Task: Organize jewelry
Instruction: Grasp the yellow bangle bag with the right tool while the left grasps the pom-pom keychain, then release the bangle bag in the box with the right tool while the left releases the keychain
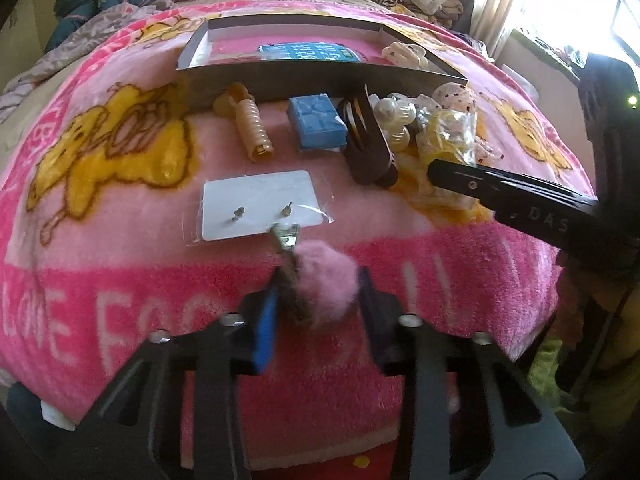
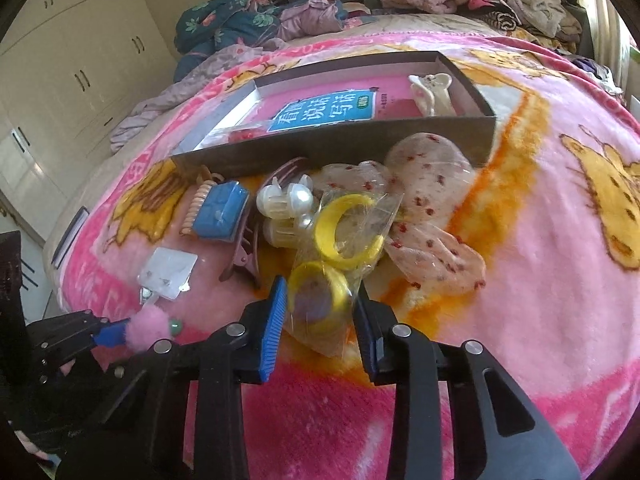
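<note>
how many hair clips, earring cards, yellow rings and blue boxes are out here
hair clips: 5: white, brown, pearl, tan, pompom
earring cards: 1
yellow rings: 2, bagged
blue boxes: 1
total: 9
</note>
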{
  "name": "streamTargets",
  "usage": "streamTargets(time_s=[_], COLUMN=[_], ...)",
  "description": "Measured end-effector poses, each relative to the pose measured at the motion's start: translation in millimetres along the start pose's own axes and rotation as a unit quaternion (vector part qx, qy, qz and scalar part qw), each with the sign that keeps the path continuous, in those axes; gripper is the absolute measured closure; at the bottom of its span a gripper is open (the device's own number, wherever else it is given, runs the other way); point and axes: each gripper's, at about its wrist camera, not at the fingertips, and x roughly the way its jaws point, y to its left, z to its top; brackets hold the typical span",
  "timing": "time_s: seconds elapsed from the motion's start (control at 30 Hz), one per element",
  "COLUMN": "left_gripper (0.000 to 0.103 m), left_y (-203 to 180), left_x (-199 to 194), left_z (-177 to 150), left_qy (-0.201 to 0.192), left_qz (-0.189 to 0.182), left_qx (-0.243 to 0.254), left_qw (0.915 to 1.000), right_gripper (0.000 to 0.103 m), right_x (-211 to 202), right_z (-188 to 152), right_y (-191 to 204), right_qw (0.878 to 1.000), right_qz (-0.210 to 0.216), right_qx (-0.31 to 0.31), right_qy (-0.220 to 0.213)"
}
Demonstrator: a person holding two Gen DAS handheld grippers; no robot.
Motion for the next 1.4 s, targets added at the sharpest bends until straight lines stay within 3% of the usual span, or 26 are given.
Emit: streamTargets(time_s=[0.47, 0.7, 1.07, 1.4], left_gripper=[0.079, 0.079, 0.079, 0.079], left_y=[-17, -24, -33, -17], left_x=[-8, -11, -18, -21], left_z=[2, 8, 36, 71], left_qy=[-0.008, -0.012, -0.033, -0.053], left_qz=[-0.016, -0.021, -0.031, -0.029], left_qx=[0.019, 0.028, 0.032, 0.014], left_qw=[0.9996, 0.9993, 0.9985, 0.9981], right_gripper=[0.07, 0.072, 0.072, 0.072], right_x=[-23, -44, -75, -78], right_z=[-15, -18, 0, 24], right_y=[-39, -45, -58, -60], right_qw=[0.999, 0.998, 0.996, 0.996], right_qz=[-0.012, -0.019, -0.033, -0.035], right_qx=[0.048, 0.048, 0.045, 0.028], right_qy=[0.002, -0.023, -0.064, -0.074])
